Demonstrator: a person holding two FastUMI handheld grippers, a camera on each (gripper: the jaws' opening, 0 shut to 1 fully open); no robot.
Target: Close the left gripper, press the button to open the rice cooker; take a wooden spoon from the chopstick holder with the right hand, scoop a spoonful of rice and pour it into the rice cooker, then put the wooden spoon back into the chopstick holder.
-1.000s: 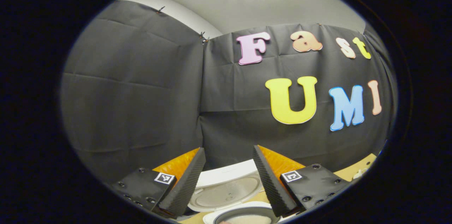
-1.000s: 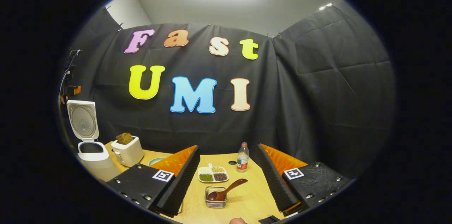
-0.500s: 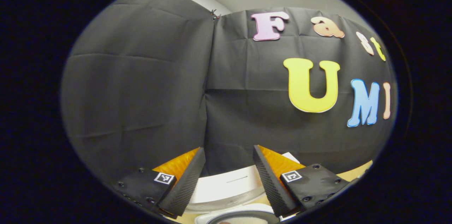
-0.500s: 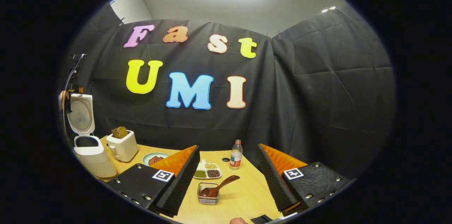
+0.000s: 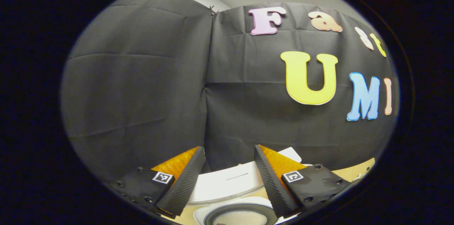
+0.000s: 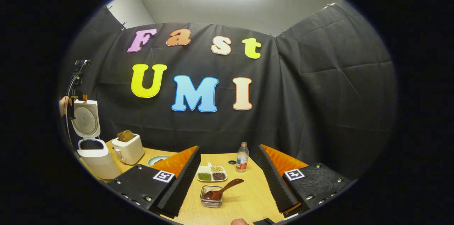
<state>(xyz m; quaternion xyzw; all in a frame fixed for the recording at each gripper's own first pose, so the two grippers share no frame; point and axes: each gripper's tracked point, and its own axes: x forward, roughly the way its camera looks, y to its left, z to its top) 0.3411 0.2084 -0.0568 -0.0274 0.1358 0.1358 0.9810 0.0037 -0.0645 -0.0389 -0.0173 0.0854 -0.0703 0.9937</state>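
Rice cooker [image 6: 94, 147]: lid up, at table's [image 6: 248, 196] left edge.
Wooden spoon [image 6: 221, 191]: in chopstick holder [image 6: 211, 196].
Left gripper [image 5: 227, 179]: wide open, empty.
Right gripper [image 6: 227, 179]: wide open, empty.

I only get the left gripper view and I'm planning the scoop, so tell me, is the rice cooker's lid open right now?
Observer: Yes. In the right gripper view the white rice cooker has its lid standing upright.
Operator: Where's the spoon?
Observer: The brown wooden spoon sits bowl-down in the small wire-mesh chopstick holder, with its handle leaning out.
Operator: Is the right one holding anything?
Observer: No. The right hand-held gripper is open and empty.
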